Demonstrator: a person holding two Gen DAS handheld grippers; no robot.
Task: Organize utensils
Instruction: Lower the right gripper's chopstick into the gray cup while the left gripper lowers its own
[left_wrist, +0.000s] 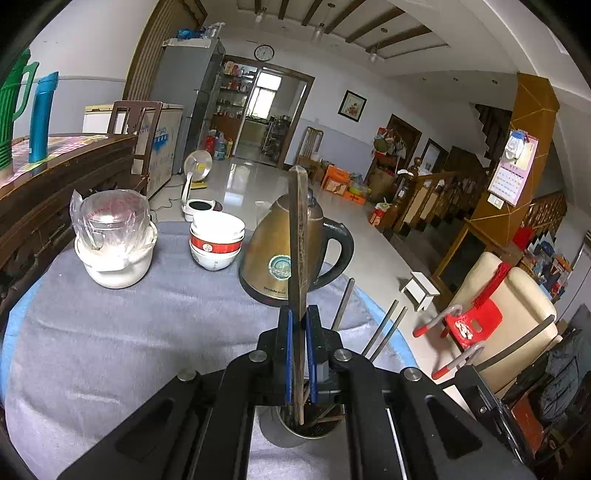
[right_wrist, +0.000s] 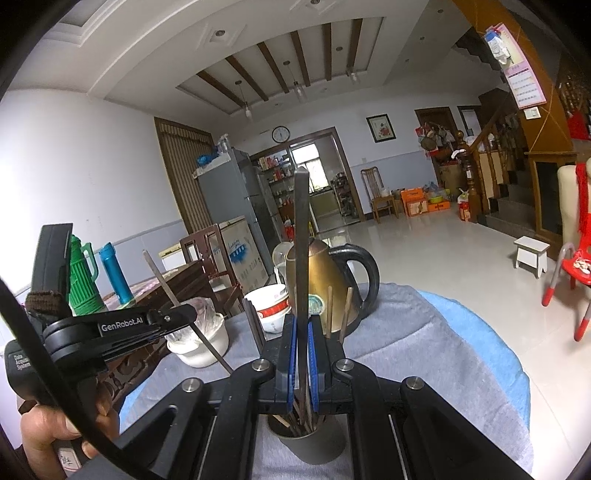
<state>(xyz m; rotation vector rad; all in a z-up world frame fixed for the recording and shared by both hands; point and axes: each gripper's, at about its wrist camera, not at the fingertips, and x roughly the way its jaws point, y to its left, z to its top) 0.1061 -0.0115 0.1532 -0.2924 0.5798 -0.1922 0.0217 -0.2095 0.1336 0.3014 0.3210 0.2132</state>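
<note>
In the left wrist view my left gripper is shut on a brown wooden chopstick that stands nearly upright. Its lower end dips into a metal cup right under the jaws. Several grey chopsticks lean out to the right behind the gripper. In the right wrist view my right gripper is shut on a dark chopstick over the same cup, which holds several sticks. Two wooden chopsticks poke up behind it. The left gripper, held by a hand, grips a slanted stick at the left.
On the grey cloth stand a brass kettle, stacked bowls and a white pot with a bagged glass lid. A dark wooden sideboard with green and blue flasks lies at the left. A red chair is beyond the table's right edge.
</note>
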